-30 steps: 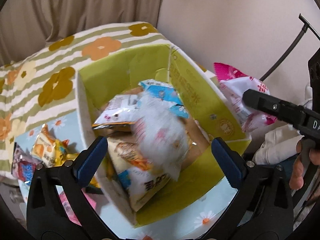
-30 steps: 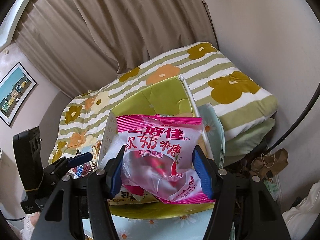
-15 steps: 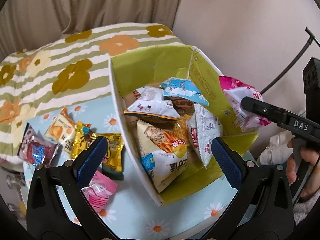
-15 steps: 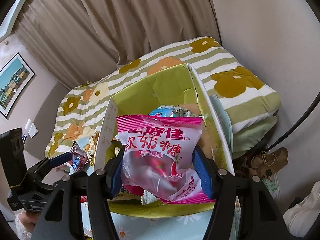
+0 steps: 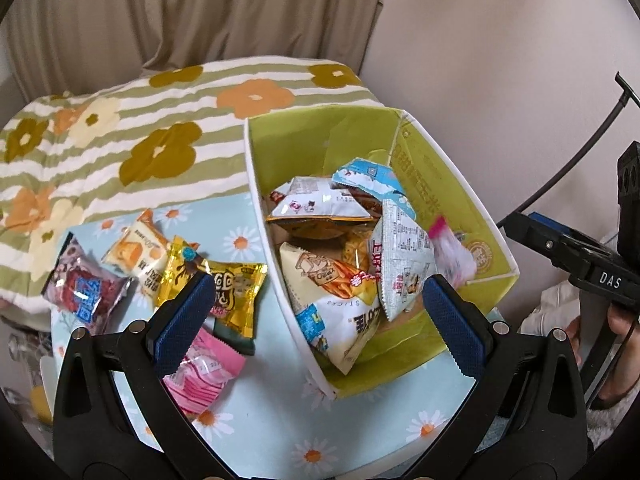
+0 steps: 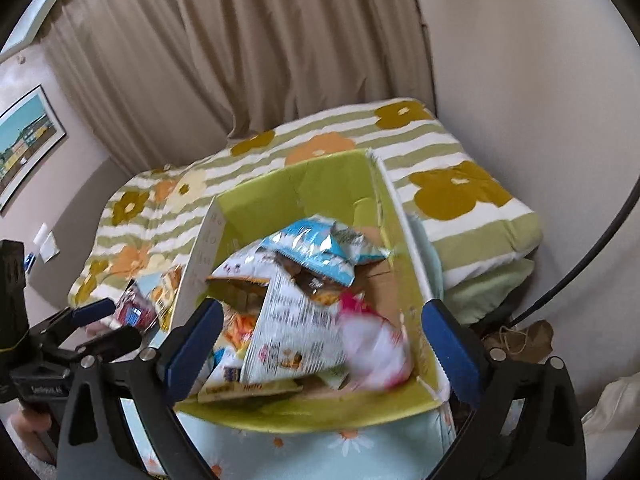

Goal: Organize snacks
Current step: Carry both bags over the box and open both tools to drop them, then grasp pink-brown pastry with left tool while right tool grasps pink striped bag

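Where a pale blue daisy-print cloth [image 5: 272, 432] covers the surface, backed by a striped floral quilt [image 5: 120, 152], beige curtains [image 6: 248, 48], a plain wall and a framed picture [image 6: 24, 144]. Hard to make out: pink-and-white candy bag [image 6: 376, 352], smeared by blur, inside the green box [image 5: 452, 200] near its right wall, touching neither pad. Crowded with other packets, print mostly unreadable. Loose on the cloth left of the box: yellow packet [image 5: 236, 292], pink packet [image 5: 204, 372], others partly cut off. Right gripper [image 6: 320, 344] just sprung wide, released, over the box. Left gripper [image 5: 316, 312] spread wide too, grasping nothing.
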Motion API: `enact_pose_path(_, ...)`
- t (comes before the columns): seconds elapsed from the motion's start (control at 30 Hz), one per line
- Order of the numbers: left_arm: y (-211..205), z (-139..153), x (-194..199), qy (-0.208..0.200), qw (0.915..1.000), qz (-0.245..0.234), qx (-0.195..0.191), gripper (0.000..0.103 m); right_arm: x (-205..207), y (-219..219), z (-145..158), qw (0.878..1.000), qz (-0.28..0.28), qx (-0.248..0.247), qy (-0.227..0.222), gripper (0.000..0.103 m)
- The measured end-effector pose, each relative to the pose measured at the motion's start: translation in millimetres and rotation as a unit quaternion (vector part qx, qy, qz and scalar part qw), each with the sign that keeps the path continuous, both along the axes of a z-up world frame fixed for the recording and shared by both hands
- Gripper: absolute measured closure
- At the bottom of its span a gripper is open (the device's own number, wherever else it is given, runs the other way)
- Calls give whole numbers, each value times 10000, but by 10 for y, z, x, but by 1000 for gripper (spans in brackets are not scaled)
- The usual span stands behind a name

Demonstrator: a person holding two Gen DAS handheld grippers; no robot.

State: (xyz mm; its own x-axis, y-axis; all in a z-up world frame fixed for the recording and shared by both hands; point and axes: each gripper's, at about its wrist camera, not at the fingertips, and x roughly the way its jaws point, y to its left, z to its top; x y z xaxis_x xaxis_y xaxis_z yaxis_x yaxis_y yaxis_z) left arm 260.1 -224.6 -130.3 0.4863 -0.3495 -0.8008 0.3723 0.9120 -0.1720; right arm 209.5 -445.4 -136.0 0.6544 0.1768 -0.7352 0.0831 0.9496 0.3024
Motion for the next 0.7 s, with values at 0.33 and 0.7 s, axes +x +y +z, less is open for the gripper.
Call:
enact_pose_path(0.33, 218, 156, -291, -267, 9982, 525, 143, 0, -34, 201, 173, 9973, 676, -162, -238, 4)
enact_pose_path(0.7, 644, 380, -506, -552, 9929, 1016, 288, 0, -76, 590, 425, 9903, 1235, -224, -592, 4)
